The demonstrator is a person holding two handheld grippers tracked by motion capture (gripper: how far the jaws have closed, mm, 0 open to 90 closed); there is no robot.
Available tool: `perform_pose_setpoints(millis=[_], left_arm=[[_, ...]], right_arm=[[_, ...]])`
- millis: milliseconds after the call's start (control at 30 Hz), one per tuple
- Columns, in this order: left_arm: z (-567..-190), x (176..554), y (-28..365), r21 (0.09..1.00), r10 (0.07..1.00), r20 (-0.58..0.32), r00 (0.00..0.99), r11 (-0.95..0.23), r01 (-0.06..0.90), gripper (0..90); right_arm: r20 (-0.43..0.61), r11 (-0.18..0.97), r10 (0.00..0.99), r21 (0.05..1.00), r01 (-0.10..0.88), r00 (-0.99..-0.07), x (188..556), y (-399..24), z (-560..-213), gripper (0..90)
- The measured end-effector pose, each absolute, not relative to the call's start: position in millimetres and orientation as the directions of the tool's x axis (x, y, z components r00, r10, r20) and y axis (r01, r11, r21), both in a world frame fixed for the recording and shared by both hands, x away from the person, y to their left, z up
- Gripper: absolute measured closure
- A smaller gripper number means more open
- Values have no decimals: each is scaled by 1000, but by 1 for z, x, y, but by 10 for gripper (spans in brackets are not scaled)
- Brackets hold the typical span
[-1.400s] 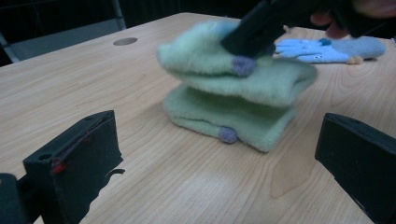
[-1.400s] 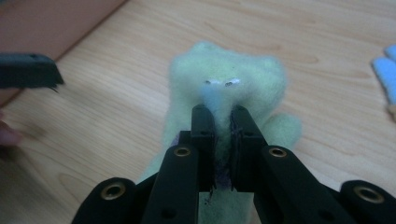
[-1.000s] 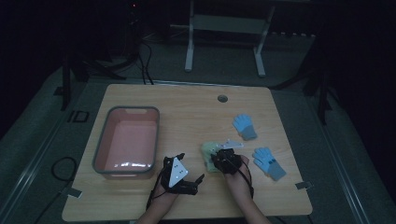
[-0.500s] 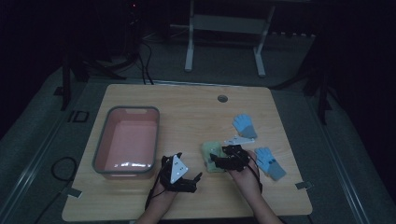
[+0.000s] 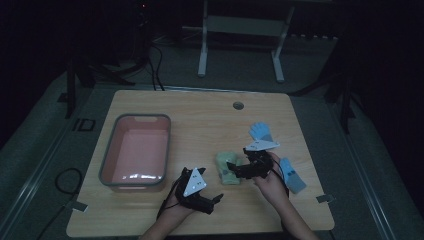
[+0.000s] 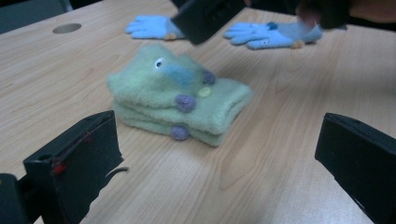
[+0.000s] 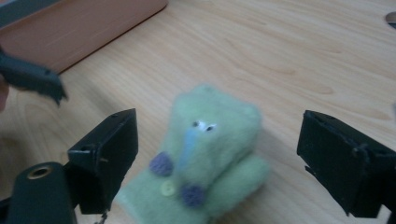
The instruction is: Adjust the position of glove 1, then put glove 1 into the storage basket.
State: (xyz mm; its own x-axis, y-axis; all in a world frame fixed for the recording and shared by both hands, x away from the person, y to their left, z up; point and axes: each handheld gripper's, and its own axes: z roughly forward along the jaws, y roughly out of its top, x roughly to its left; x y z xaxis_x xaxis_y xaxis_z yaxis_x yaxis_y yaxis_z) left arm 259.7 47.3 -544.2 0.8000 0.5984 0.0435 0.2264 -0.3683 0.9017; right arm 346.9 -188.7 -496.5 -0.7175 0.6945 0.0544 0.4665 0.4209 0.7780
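Observation:
A pair of fuzzy green gloves (image 5: 226,169) with purple spots lies stacked on the table (image 5: 200,120) near its front middle. The stack (image 6: 182,93) sits ahead of my left gripper (image 6: 217,163), whose jaws stand wide open on either side of it, short of touching. My right gripper (image 7: 217,140) is open too, with the top green glove (image 7: 205,154) lying between its jaws. From above, the left gripper (image 5: 216,199) is just front-left of the gloves and the right gripper (image 5: 234,167) is at their right edge.
A pink bin (image 5: 135,150) with a grey rim stands on the left half of the table. Two blue gloves lie to the right, one (image 5: 260,131) farther back and one (image 5: 292,175) beside the right hand. A round hole (image 5: 238,105) sits near the back edge.
The right gripper has drawn back a little to the right, uncovering more of the green gloves. The left gripper has barely shifted.

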Motion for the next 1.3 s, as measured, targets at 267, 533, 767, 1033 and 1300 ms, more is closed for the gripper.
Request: perform_pose_setpoints(millis=[267, 533, 767, 1033, 1300], left_arm=[[-540, 272, 34, 876, 531, 72, 844, -439, 201, 5], [-539, 284, 15, 849, 451, 138, 882, -512, 130, 156], [-540, 293, 4, 820, 387, 198, 901, -569, 65, 280], [-551, 303, -8, 749, 320, 243, 916, -662, 33, 398], [-560, 299, -15, 675, 284, 376, 882, -736, -50, 500]], right_arm=[[131, 397, 673, 766, 505, -728, 363, -202, -487, 154], [110, 433, 650, 760, 485, -752, 382, -196, -490, 379], [184, 440, 625, 720, 536, -759, 395, -184, -509, 394], [219, 477, 636, 643, 600, -740, 399, -179, -537, 344], [292, 472, 611, 611, 635, -736, 402, -181, -547, 394]])
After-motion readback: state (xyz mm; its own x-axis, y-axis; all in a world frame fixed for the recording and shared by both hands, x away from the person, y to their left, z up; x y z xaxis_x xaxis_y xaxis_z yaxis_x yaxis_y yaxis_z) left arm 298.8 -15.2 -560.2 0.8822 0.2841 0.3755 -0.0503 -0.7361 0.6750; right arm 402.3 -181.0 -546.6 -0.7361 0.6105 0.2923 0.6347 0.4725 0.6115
